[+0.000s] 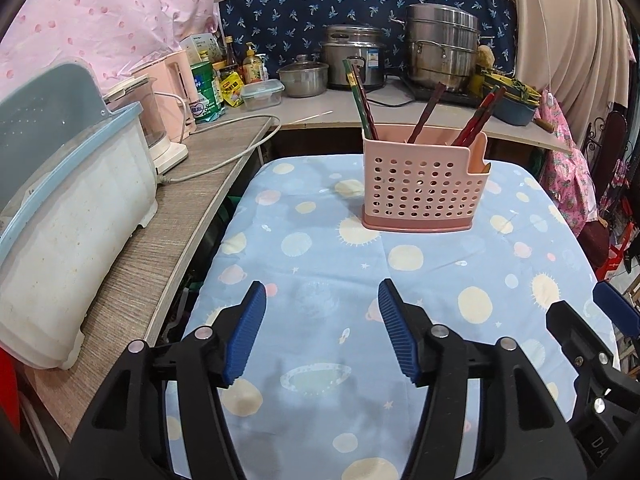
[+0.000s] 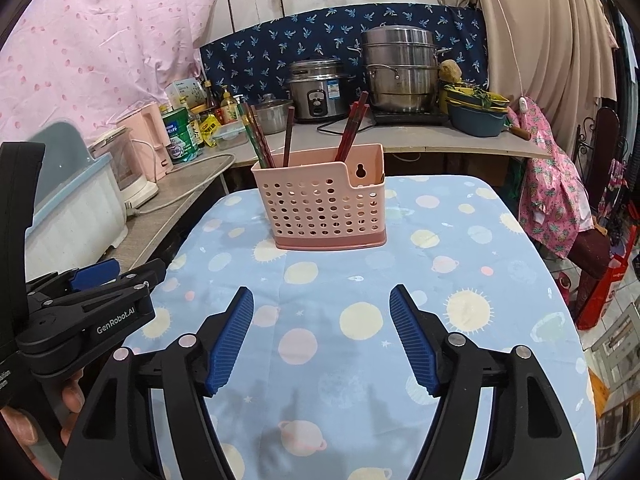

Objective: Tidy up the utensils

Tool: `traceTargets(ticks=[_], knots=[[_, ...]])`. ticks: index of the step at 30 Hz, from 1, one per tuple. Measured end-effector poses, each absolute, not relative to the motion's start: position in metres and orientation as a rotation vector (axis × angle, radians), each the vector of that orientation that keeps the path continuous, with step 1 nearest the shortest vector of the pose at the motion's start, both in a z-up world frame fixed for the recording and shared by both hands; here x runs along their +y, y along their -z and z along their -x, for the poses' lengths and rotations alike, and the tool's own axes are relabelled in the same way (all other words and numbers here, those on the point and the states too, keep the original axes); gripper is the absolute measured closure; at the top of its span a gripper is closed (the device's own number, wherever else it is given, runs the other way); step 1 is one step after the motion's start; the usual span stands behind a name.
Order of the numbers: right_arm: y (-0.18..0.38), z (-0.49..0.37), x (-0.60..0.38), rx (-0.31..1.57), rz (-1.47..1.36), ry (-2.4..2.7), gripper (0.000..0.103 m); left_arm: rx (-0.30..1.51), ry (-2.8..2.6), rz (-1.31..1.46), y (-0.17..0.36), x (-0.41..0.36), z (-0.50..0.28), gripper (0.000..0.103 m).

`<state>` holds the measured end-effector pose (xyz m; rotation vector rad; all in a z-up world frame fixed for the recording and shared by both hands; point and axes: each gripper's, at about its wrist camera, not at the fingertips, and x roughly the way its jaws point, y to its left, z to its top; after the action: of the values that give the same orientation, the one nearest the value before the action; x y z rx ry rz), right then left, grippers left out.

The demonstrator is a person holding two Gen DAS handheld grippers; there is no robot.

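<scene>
A pink perforated utensil holder stands upright on the table with the blue planet-print cloth; it also shows in the right wrist view. Several red and green chopsticks stand in it, seen too in the right wrist view. My left gripper is open and empty, held above the cloth well short of the holder. My right gripper is open and empty, also short of the holder. The right gripper shows at the left wrist view's right edge; the left gripper shows at the right wrist view's left edge.
A white and blue dish rack and a pink kettle stand on the wooden counter at the left. Pots, a rice cooker, bottles and a plastic box crowd the back shelf. Clothes hang at the right.
</scene>
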<state>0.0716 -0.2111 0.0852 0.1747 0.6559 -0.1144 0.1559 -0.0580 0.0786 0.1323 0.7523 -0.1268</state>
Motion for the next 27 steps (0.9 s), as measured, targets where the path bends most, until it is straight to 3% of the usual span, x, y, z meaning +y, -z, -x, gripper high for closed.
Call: traceTargets(ticks=[8,18,27], knots=[[-0.085,-0.075,-0.214,0.663,-0.175,0.126,0.027,0.751,0.119,-0.145,-0.074,-0.061,-0.154,0.036],[-0.081,-0.079,-0.217,0.685,-0.169,0.144,0.019,0.753,0.109,-0.161,-0.069,-0.065,-0.154,0.016],[-0.076,-0.085,-0.221,0.702,-0.169,0.159,0.012,0.771,0.099,-0.170,-0.062,-0.069,-0.158,0.012]])
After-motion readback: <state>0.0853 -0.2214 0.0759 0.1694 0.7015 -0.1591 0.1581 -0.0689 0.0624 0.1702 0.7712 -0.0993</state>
